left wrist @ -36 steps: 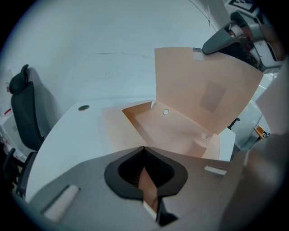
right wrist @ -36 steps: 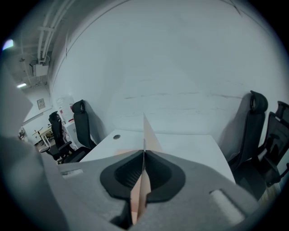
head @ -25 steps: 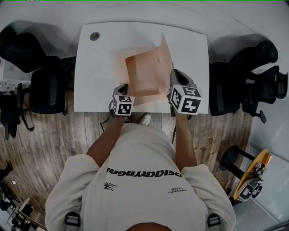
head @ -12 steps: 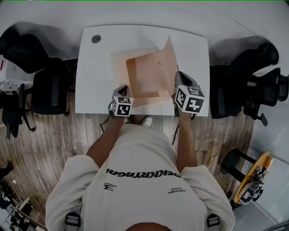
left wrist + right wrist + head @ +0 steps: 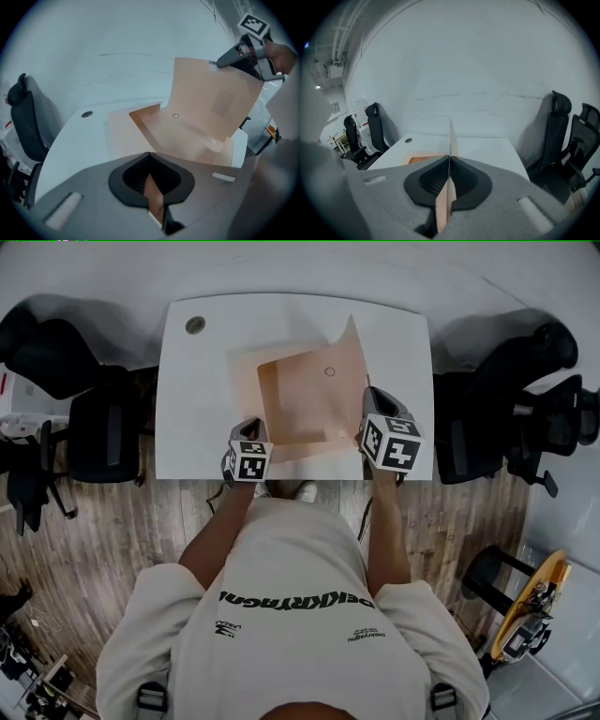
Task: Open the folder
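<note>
Right claw (image 5: 449,160) + pinched flap (image 5: 343,371) slightly rightward; left claw (image 5: 150,159) on folder (image 5: 291,413).

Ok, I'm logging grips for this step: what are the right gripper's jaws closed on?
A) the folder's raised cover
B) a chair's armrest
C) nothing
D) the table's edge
A: the right gripper has its jaws shut on the thin edge of the raised cover, which stands up between them.
</note>
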